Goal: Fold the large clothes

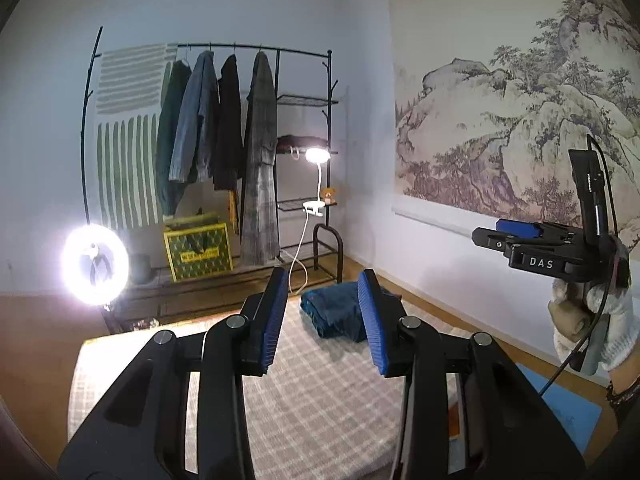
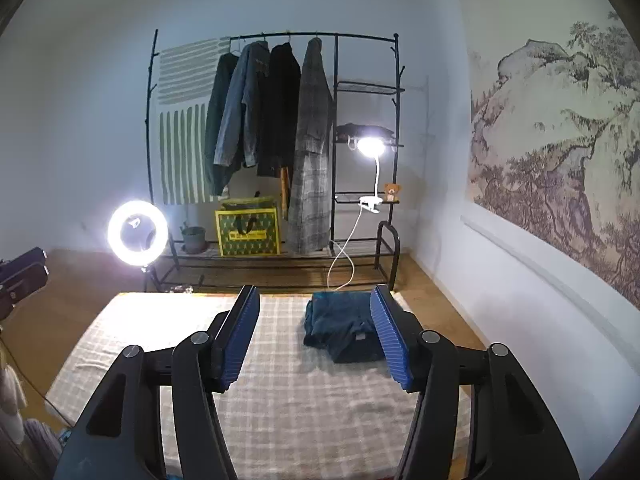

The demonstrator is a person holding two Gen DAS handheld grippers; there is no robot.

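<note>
A dark teal garment [image 2: 344, 330] lies folded in a compact pile at the far right corner of the checked mattress [image 2: 304, 408]; it also shows in the left wrist view [image 1: 334, 314]. My left gripper [image 1: 322, 320] hangs open above the mattress, nothing between its blue pads. My right gripper [image 2: 316, 340] is open too, wider, and holds nothing; the garment lies beyond it, apart from the fingers. In the left wrist view the right gripper [image 1: 504, 234] appears from the side at the right edge, held by a gloved hand [image 1: 592, 320].
A black clothes rack [image 2: 276, 140] with several hanging coats stands against the far wall. A yellow-green bag [image 2: 248, 232], a ring light [image 2: 138, 230] and a clip lamp [image 2: 370, 146] are near it. Wooden floor surrounds the mattress; a landscape painting [image 1: 520, 120] covers the right wall.
</note>
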